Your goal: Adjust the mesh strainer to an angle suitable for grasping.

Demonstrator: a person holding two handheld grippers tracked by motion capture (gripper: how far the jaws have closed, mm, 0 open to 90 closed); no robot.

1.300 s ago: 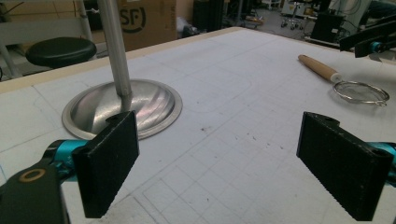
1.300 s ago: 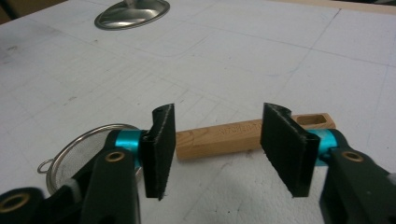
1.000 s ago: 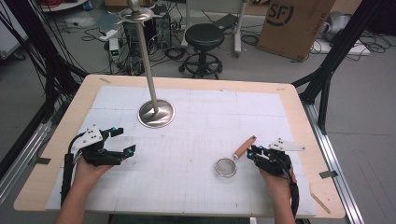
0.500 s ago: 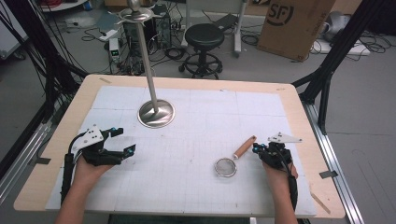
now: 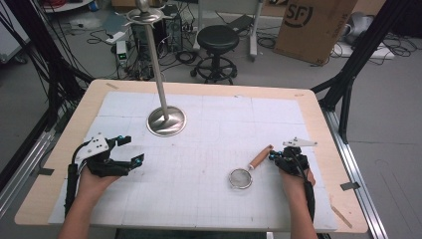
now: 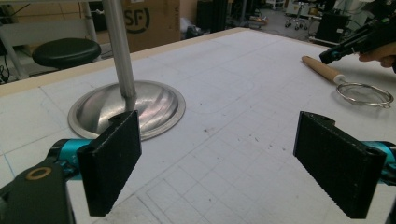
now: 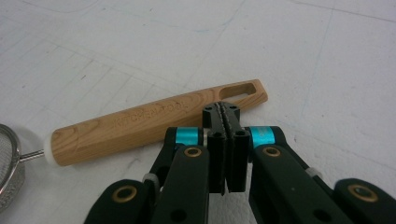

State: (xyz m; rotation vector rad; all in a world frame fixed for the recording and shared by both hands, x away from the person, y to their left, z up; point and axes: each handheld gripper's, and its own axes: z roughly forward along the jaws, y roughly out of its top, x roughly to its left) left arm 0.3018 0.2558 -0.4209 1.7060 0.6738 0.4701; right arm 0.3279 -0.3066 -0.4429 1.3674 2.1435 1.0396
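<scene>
I have the right hand-held gripper (image 7: 226,112) clenched on nothing just beside the wooden handle (image 7: 154,123) of the small mesh strainer (image 5: 240,178), so I should release it wide, then straddle that handle squarely, while the left hand-held gripper (image 6: 233,163) waits released.

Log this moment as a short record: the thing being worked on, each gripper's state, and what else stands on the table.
item: strainer with a wooden handle, lying flat on the table
right gripper: jaws shut on nothing, tips just beside the handle near its slotted end
left gripper: jaws wide open, nothing between them, aimed across the mat
other: metal stand, a round base with an upright pole, at the far left of the mat
</scene>
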